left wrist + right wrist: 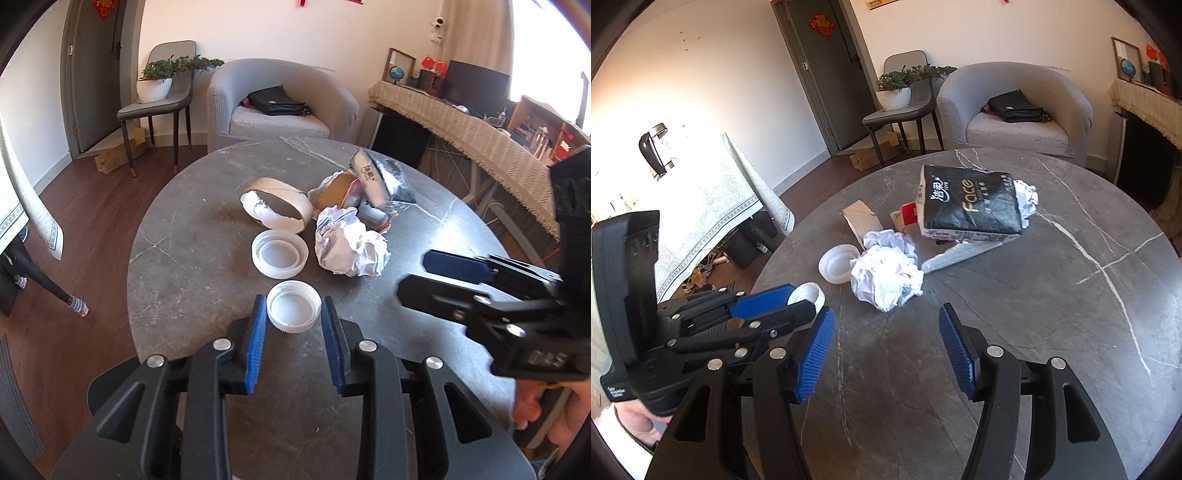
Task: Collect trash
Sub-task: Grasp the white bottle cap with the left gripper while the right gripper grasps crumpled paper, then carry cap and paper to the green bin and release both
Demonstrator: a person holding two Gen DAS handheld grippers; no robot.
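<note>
On the round grey table (192, 280) lies trash. A small white ribbed lid (293, 306) sits between the blue pads of my left gripper (294, 308), whose jaws stand around it with small gaps each side. A larger white lid (279, 252), a cardboard tape ring (277, 205), a crumpled paper ball (351, 243) and a black tissue pack (971, 206) lie beyond. My right gripper (886, 325) is open and empty, just short of the paper ball (886, 273). It also shows in the left wrist view (424, 273).
A grey armchair (277, 103) with a black bag stands behind the table. A chair with a potted plant (159, 81) is at the back left. A cloth-covered desk (480, 125) runs along the right. Another clothed table (701, 206) stands at the left.
</note>
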